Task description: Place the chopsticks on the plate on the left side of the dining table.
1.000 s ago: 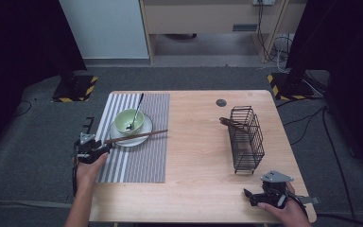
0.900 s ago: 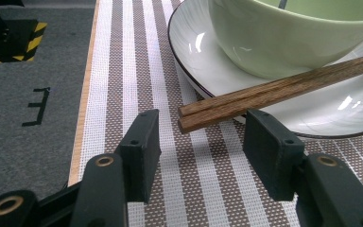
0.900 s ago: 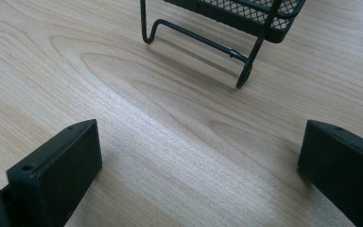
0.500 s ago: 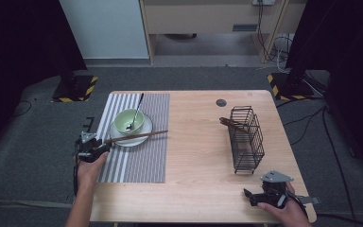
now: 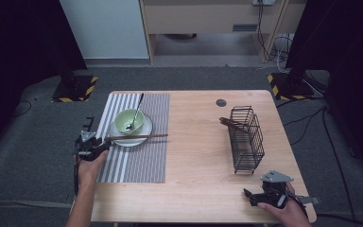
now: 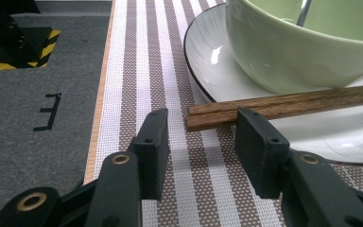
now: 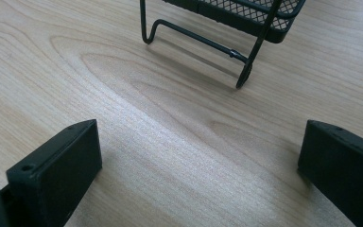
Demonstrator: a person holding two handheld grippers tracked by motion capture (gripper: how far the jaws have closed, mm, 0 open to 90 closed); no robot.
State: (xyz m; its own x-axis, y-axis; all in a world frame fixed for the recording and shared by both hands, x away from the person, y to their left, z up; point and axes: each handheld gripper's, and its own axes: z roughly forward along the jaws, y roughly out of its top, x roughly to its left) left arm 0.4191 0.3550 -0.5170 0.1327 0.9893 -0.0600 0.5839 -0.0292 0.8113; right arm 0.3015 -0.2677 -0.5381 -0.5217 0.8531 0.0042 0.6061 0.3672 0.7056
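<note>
A pair of brown chopsticks lies across the front rim of a white plate, under a green bowl with a spoon in it. My left gripper sits at their left end. In the left gripper view that end of the chopsticks lies between the jaws of my left gripper, close to the right one; the jaws have just been closing, and the left pad stands apart from the wood. My right gripper rests wide open at the table's front right, nothing between its jaws.
A striped placemat lies under the plate, close to the table's left edge. A black wire basket with dark sticks poking out stands at the right; its foot is just ahead of my right gripper. Bare wood lies between them.
None of the objects has shifted. Both hands stay where they were.
</note>
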